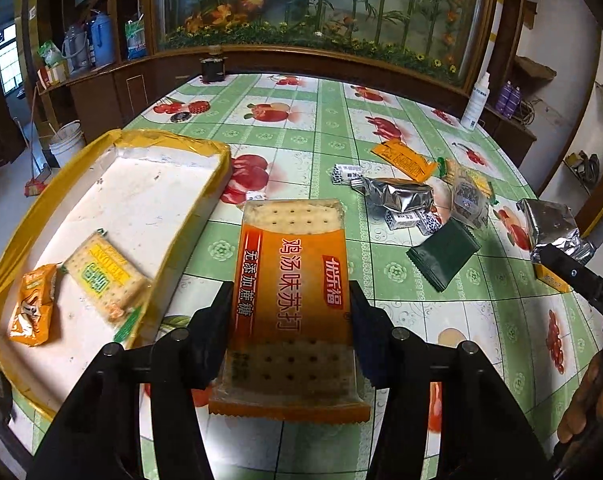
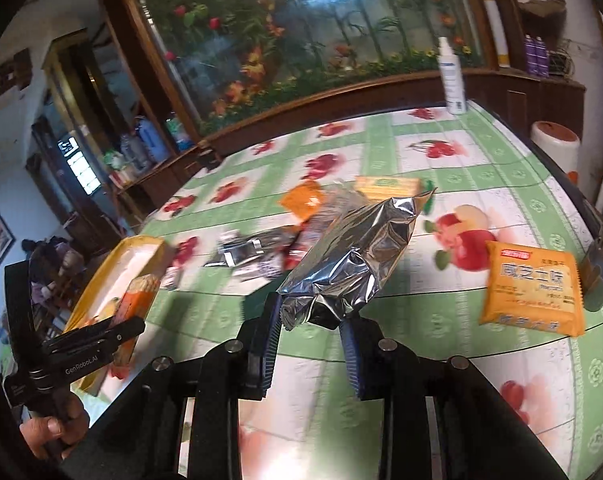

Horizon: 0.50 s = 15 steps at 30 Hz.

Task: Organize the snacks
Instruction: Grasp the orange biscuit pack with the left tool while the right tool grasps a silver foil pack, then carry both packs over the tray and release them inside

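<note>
My left gripper (image 1: 291,300) is shut on an orange soda cracker packet (image 1: 291,280), held above the table just right of the yellow-rimmed white tray (image 1: 149,196). In the tray lie a yellow-green cracker pack (image 1: 105,276) and a small orange snack bag (image 1: 33,308). My right gripper (image 2: 313,320) is shut on a crumpled silver foil packet (image 2: 357,256), lifted off the table; the same silver foil packet (image 1: 553,228) shows at the right of the left wrist view. The left gripper (image 2: 129,320) with its orange packet shows at the left of the right wrist view, beside the tray (image 2: 113,268).
Loose snacks lie on the green fruit-print tablecloth (image 1: 301,128): a silver pack (image 1: 401,196), a dark green sachet (image 1: 445,252), an orange packet (image 1: 405,160), small wrapped candies (image 1: 345,172). A flat orange packet (image 2: 533,292) lies at right. A white spray bottle (image 2: 451,80) stands at the far edge.
</note>
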Tool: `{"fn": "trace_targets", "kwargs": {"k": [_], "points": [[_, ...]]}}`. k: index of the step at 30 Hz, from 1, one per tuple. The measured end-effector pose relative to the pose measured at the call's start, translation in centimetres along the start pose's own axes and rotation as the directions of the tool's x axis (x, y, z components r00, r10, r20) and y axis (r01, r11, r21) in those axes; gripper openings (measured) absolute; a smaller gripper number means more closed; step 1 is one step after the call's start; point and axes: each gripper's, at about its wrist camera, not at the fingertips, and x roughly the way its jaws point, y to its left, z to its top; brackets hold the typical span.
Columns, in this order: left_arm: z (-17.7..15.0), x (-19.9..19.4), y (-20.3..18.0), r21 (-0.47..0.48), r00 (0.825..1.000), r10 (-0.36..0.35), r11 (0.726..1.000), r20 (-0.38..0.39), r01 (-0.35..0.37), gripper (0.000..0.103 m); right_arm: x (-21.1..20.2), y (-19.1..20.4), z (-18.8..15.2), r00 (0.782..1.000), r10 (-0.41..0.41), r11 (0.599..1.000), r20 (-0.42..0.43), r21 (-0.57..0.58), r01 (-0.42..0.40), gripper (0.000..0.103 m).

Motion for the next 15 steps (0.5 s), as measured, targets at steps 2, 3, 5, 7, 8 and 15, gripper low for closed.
{"fn": "trace_targets", "kwargs": {"k": [2, 3, 5, 7, 8, 15], "points": [[-0.2, -1.0, 1.0, -0.012, 1.0, 0.005, 1.0, 0.012, -0.005, 0.052, -0.1, 1.4, -0.1, 1.0, 0.03, 0.999, 0.005, -0.025, -0.03, 0.029], [-0.3, -1.4, 1.5, -0.02, 1.0, 0.009, 1.0, 0.019, -0.009, 0.052, -0.1, 2.2, -0.2, 0.999, 0.049, 0.998, 0.005, -0.034, -0.049, 0.029], [-0.5, -2.4, 2.4, -0.03, 0.999, 0.028, 0.999, 0.037, -0.027, 0.052, 0.1, 3.5, -0.3, 0.996, 0.086, 0.995, 0.003, -0.047, -0.086, 0.029], [-0.7, -3.4, 3.4, -0.046, 0.998, 0.042, 0.998, 0.057, -0.039, 0.052, 0.2, 5.0, -0.5, 0.993, 0.117, 0.991, -0.001, -0.066, -0.117, 0.029], [-0.7, -3.8, 3.9, -0.053, 0.997, 0.051, 0.997, 0.066, -0.047, 0.052, 0.2, 5.7, -0.7, 0.991, 0.135, 0.988, -0.002, -0.077, -0.135, 0.029], [-1.3, -5.1, 7.6, -0.105, 0.982, 0.164, 0.983, 0.098, -0.153, 0.052, 1.3, 10.5, -1.6, 0.973, 0.229, 0.962, -0.037, -0.144, -0.232, 0.029]]}}
